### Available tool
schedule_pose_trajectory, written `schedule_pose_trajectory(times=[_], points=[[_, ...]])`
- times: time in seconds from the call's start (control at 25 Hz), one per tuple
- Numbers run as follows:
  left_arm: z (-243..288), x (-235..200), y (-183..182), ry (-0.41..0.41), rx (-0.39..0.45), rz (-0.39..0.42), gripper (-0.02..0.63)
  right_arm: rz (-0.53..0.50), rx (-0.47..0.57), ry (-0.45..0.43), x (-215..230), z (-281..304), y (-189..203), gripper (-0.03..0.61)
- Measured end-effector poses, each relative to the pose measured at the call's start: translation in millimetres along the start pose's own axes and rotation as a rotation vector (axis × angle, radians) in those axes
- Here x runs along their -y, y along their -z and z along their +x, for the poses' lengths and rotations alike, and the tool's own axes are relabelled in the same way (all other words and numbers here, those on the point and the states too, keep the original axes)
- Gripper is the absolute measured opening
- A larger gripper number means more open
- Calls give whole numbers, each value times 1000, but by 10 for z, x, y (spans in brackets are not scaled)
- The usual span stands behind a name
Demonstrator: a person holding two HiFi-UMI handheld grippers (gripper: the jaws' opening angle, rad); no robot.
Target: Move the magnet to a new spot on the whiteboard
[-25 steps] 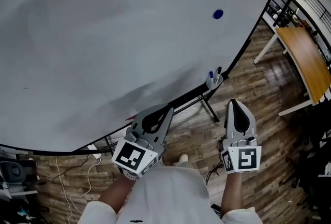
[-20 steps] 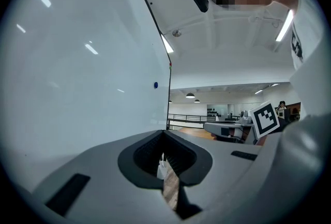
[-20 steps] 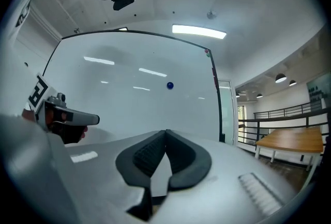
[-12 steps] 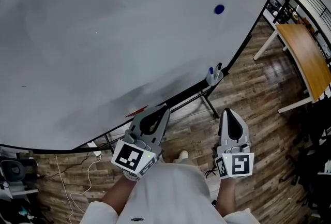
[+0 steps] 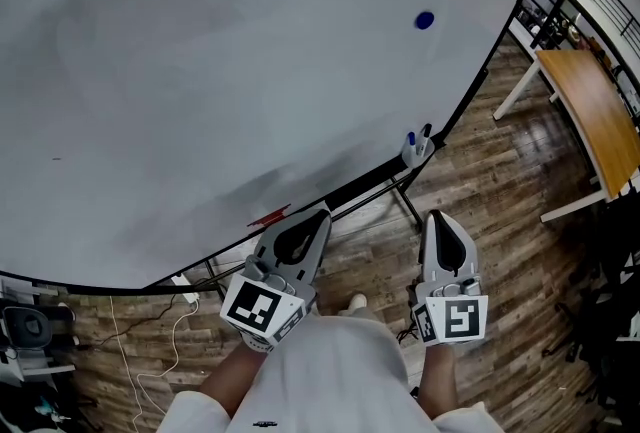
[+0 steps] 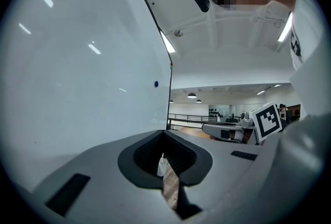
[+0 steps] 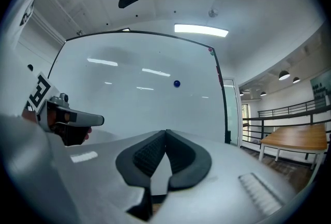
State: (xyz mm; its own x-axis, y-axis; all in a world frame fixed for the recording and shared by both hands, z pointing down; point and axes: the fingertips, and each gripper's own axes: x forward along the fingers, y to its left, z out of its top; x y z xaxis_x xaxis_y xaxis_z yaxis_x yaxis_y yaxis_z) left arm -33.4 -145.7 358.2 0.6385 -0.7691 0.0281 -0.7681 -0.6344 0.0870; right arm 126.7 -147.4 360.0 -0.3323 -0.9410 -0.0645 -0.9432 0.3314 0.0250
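A small round blue magnet (image 5: pixel 424 20) sticks high on the right part of the large whiteboard (image 5: pixel 200 71). In the right gripper view the magnet (image 7: pixel 177 84) shows above and beyond the jaw tips; in the left gripper view the magnet (image 6: pixel 155 84) is a tiny dot near the board's edge. Both grippers hang low near the person's body, well below the magnet. My left gripper (image 5: pixel 322 213) is shut with nothing in it. My right gripper (image 5: pixel 442 217) is shut and empty too, its tips together in its own view (image 7: pixel 166 132).
A marker cup (image 5: pixel 413 151) with pens hangs on the board's lower rail. A red object (image 5: pixel 268 217) lies on the rail near the left gripper. A wooden table (image 5: pixel 590 116) stands at right. Cables (image 5: pixel 150 351) lie on the floor at lower left.
Both grippers have drawn down and back toward the body; the right one shifted slightly left. The magnet has stayed in place on the board.
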Motion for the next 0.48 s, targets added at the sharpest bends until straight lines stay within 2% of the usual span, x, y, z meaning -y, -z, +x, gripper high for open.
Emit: schedule_pose_trajectory(times=[0.48], points=[[-61, 60, 24, -2, 2, -2, 5, -6, 11, -16, -57, -31, -44, 11]])
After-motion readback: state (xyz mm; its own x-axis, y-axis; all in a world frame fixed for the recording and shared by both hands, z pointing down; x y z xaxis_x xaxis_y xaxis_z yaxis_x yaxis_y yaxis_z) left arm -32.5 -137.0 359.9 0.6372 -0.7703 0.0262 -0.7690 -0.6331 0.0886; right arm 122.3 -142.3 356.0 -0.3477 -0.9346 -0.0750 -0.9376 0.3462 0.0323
